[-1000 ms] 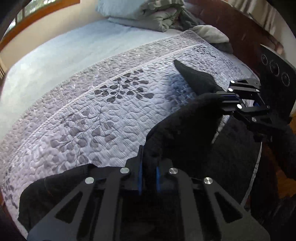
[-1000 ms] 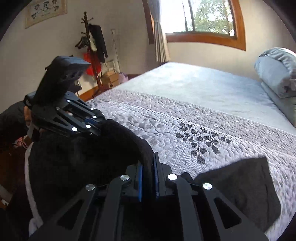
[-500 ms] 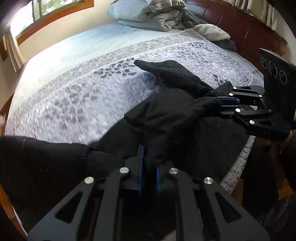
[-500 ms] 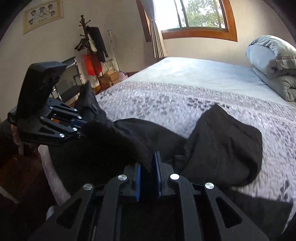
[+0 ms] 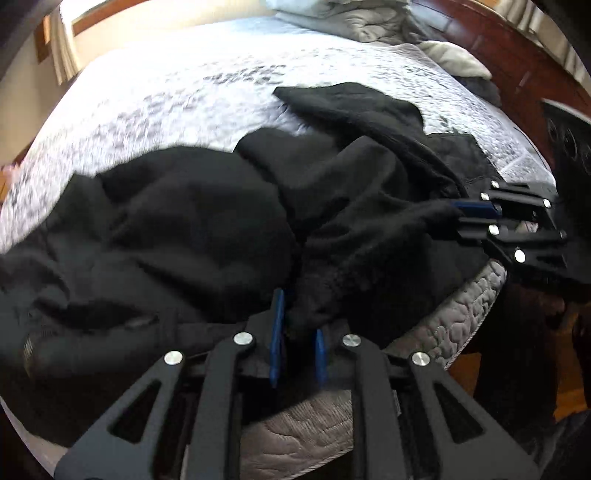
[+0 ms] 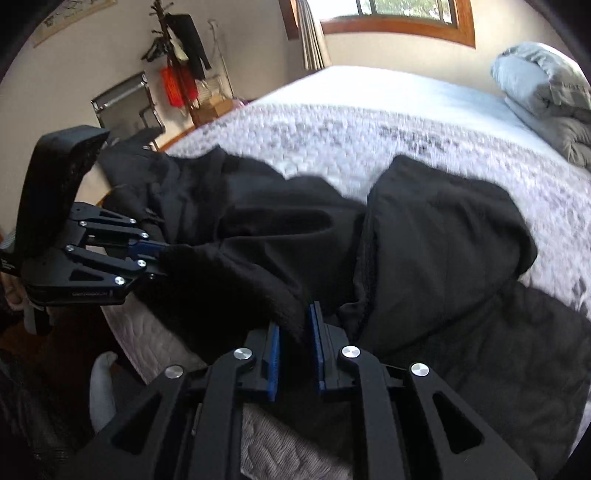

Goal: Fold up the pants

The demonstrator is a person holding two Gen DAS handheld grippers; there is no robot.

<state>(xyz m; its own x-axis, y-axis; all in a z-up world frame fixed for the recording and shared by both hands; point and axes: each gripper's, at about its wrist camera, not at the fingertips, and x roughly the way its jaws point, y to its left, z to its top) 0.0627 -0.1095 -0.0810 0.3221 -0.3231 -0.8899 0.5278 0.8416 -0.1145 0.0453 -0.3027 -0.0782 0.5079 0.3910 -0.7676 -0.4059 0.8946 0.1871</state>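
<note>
The left tool [image 5: 297, 339] has just been easing its jaws apart, a fold of the black pants [image 5: 207, 229] between its blue pads, loosely gripped. The right tool [image 6: 295, 343] has likewise been opening, pants fabric hanging between its fingers. The pants lie bunched along the near edge of the bed [image 6: 369, 122], on its grey quilt. Beyond, pillows [image 6: 546, 88] sit under the window [image 6: 402, 14].
</note>
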